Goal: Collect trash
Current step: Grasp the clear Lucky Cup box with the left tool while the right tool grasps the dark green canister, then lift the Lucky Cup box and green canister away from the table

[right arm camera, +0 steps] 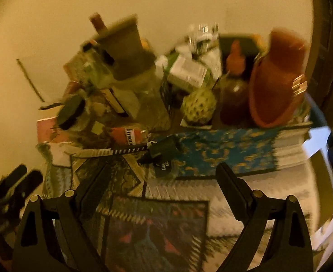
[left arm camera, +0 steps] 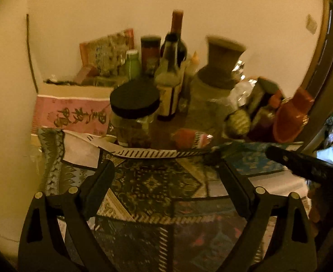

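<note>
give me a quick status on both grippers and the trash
Left gripper open, empty. Right gripper open, empty. Orange wrapper lies by black-lidded jar, untouched. Bottles crowd behind.

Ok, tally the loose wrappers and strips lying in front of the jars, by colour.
Orange wrapper: 1
Black wrapper: 1
Black-and-white striped strip: 1
Total: 3

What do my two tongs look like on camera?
Both look alike: the left tongs and right tongs are matte black plastic, each with two flat-padded fingers on triangular cut-out arms with round silver pins at the joints. No cables, markings or sleeves show.
</note>
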`<action>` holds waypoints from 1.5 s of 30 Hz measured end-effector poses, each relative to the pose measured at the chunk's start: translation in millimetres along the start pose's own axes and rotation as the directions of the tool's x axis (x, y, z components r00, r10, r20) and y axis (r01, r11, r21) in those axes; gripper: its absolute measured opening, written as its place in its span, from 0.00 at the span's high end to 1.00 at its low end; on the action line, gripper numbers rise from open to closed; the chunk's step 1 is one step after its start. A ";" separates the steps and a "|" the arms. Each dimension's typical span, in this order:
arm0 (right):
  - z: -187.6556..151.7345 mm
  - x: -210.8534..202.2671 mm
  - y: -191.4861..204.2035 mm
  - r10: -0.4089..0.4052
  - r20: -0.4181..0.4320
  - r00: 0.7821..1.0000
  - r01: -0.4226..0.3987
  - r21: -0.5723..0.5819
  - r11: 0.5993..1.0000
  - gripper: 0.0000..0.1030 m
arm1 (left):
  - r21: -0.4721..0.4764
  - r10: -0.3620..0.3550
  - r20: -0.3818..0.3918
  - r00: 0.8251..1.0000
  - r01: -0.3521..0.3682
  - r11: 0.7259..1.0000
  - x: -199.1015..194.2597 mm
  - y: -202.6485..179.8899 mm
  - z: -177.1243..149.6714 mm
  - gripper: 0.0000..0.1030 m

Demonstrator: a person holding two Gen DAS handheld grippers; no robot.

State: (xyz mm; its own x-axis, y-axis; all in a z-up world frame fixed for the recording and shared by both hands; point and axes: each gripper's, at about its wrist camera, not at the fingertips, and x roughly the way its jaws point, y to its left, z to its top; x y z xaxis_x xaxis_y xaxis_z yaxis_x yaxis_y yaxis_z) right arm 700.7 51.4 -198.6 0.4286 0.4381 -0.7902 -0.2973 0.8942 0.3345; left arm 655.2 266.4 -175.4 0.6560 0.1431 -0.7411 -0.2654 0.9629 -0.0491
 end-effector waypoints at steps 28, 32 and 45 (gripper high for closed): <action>10.3 57.5 -40.7 0.017 -0.039 0.999 -0.011 0.170 0.985 0.61 | -0.003 -0.152 -0.247 0.957 0.156 0.988 131.2 -32.1 -22.0 0.09; 2.1 23.8 -53.1 -0.073 -0.003 0.997 0.073 0.104 0.992 0.62 | -0.011 -0.188 -0.289 0.939 0.193 0.981 152.0 -61.3 -25.6 0.09; -19.2 -24.2 -88.1 -0.180 0.030 0.983 0.175 0.127 0.976 0.62 | 0.136 0.003 -0.278 0.961 0.036 0.990 196.6 -131.2 -39.7 0.10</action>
State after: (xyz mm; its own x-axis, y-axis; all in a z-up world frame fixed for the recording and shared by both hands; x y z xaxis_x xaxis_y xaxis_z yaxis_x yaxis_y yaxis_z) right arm 700.2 -39.7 -218.8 0.5006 0.2724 -0.8217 -0.1070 0.9614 0.2535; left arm 790.9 159.1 -341.2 0.4329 0.0770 -0.8981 -0.1427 0.9896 0.0161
